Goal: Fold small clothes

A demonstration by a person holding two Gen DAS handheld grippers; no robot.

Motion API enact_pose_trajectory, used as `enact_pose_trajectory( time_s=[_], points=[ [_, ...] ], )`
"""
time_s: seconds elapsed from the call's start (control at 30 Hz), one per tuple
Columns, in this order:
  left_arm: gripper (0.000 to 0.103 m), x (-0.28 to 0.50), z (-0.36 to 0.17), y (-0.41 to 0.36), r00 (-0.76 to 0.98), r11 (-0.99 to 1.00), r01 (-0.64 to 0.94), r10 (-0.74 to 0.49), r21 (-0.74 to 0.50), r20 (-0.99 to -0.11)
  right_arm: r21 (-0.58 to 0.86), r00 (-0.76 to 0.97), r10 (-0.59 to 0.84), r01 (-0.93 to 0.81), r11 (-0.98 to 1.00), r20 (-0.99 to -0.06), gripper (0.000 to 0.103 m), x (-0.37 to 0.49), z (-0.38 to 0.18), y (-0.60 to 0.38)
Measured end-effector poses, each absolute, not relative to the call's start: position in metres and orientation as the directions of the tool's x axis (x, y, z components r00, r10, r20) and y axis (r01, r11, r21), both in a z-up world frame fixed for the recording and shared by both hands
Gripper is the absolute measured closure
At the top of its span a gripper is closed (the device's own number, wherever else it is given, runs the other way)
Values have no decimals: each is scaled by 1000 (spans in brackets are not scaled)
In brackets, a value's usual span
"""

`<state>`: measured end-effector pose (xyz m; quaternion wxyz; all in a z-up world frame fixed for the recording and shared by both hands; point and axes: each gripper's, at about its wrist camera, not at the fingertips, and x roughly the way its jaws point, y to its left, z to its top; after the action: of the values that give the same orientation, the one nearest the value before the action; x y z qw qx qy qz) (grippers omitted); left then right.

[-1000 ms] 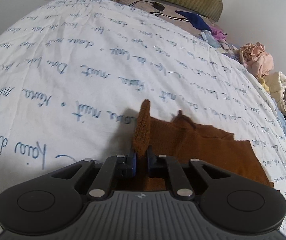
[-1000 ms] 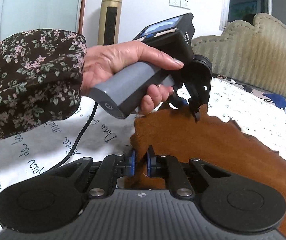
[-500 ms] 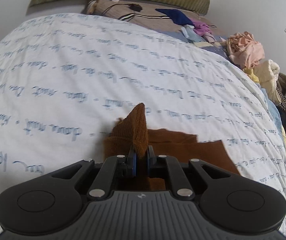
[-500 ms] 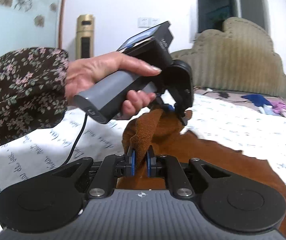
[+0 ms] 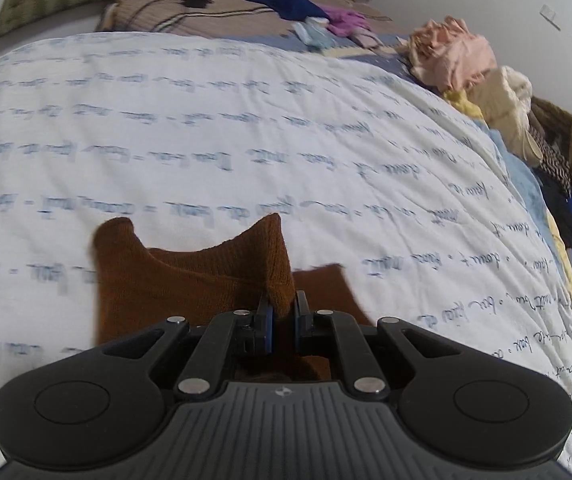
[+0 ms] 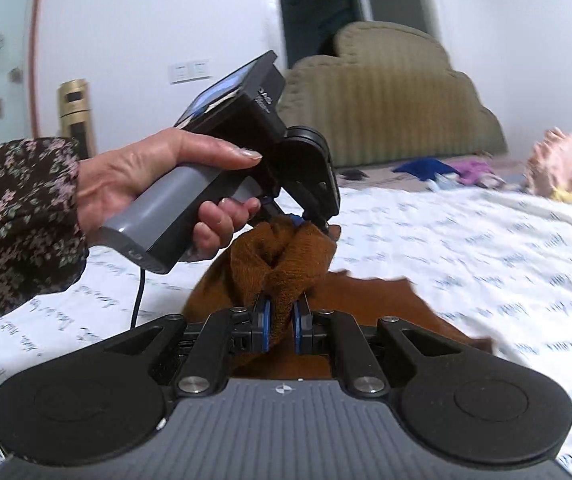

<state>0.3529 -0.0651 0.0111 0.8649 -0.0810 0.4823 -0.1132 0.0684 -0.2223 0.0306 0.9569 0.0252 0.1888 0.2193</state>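
A small rust-brown knit garment (image 5: 190, 280) lies partly on the white bedspread with blue script (image 5: 246, 140). My left gripper (image 5: 282, 320) is shut on one raised edge of it. My right gripper (image 6: 280, 326) is shut on another bunched edge of the same garment (image 6: 286, 268). In the right wrist view the left gripper (image 6: 302, 216), held by a hand in a floral sleeve, pinches the cloth just beyond mine. The rest of the garment (image 6: 386, 304) trails down to the bed.
A pile of loose clothes, pink and cream (image 5: 470, 64), lies along the bed's right edge, with darker clothes (image 5: 566, 168) further down. Blue and purple items (image 5: 306, 12) sit near the olive headboard (image 6: 386, 100). A cable (image 6: 138, 300) hangs from the left gripper.
Both grippers have lifted their edges of the brown garment and come close together. The cloth has bunched up between them, and the views have swung toward the headboard.
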Motion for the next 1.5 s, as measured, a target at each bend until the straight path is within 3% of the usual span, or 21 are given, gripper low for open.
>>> enact_pose_trajectory(
  time_s=[0.43, 0.6, 0.73, 0.87, 0.93, 1.13, 1.27, 1.4, 1.5],
  points=[
    [93, 338, -13, -165, 504, 961, 209, -264, -181, -823, 234, 871, 295, -216, 948, -394, 90, 60, 0, -303],
    [92, 332, -28, -177, 480, 966, 228, -217, -118, -850, 416, 781, 359, -141, 899, -512, 90, 77, -36, -319],
    [91, 328, -8, -167, 510, 959, 244, -254, -145, -822, 534, 738, 411, -83, 842, -534, 89, 89, -58, -333],
    [91, 325, 19, -143, 535, 947, 238, -313, -215, -785, 588, 719, 446, -65, 806, -532, 75, 95, -58, -345],
    [91, 318, 34, -124, 563, 942, 248, -330, -226, -758, 596, 729, 443, -59, 801, -522, 74, 92, -56, -353],
    [91, 280, 43, -57, 615, 949, 203, -314, -239, -724, 527, 820, 347, -66, 847, -455, 74, 79, -21, -378],
    [91, 247, 15, -46, 627, 968, 191, -250, -165, -738, 453, 820, 385, -177, 874, -423, 74, 115, 8, -354],
    [91, 229, -13, -46, 650, 974, 193, -220, -122, -728, 367, 749, 420, -252, 896, -512, 74, 177, 4, -304],
    [91, 226, -29, -50, 654, 974, 200, -212, -104, -726, 254, 714, 309, -187, 949, -628, 79, 209, -26, -283]
  ],
)
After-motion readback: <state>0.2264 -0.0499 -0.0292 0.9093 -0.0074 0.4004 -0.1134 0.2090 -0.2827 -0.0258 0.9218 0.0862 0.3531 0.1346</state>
